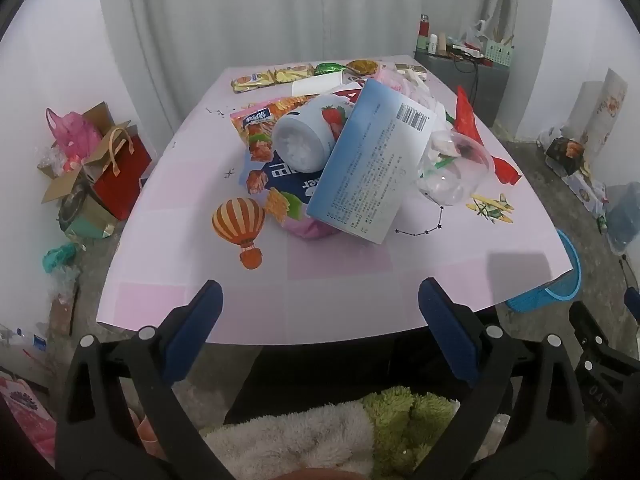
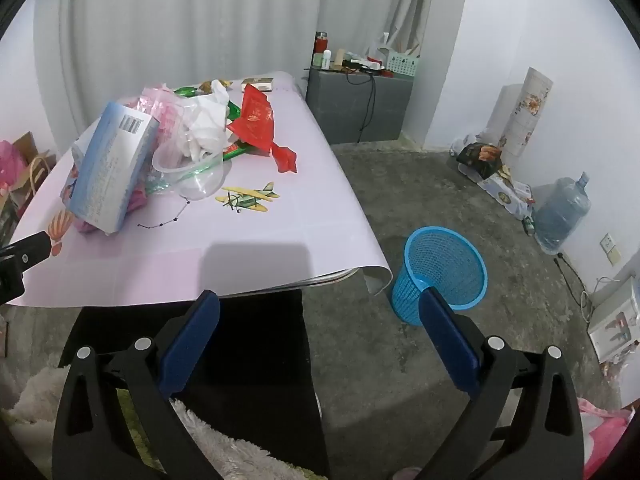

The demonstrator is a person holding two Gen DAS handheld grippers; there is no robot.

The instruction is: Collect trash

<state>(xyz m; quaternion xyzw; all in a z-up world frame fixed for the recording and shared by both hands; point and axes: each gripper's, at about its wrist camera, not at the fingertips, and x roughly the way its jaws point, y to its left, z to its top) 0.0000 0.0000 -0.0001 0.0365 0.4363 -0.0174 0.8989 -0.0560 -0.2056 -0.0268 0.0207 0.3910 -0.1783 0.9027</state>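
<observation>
Blue-padded left tongs [image 1: 320, 312] and right tongs [image 2: 320, 320] are held spread and empty, short of the trash heap [image 1: 340, 152] piled mid-tabletop [image 1: 340, 272]. Beyond the heap's right, past the tabletop edge, a blue basket [image 2: 440, 272] stands on the floor. Judged risk: the tilted box [image 1: 372, 164] and clear cup [image 1: 456, 172] could be toppled if lower items are pulled first.

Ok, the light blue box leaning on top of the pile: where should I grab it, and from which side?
Take the light blue box by its near lower end, which overhangs the table towards you. Come from the front with the open left claw across its thin side; the slanted pose leaves that end free.
</observation>
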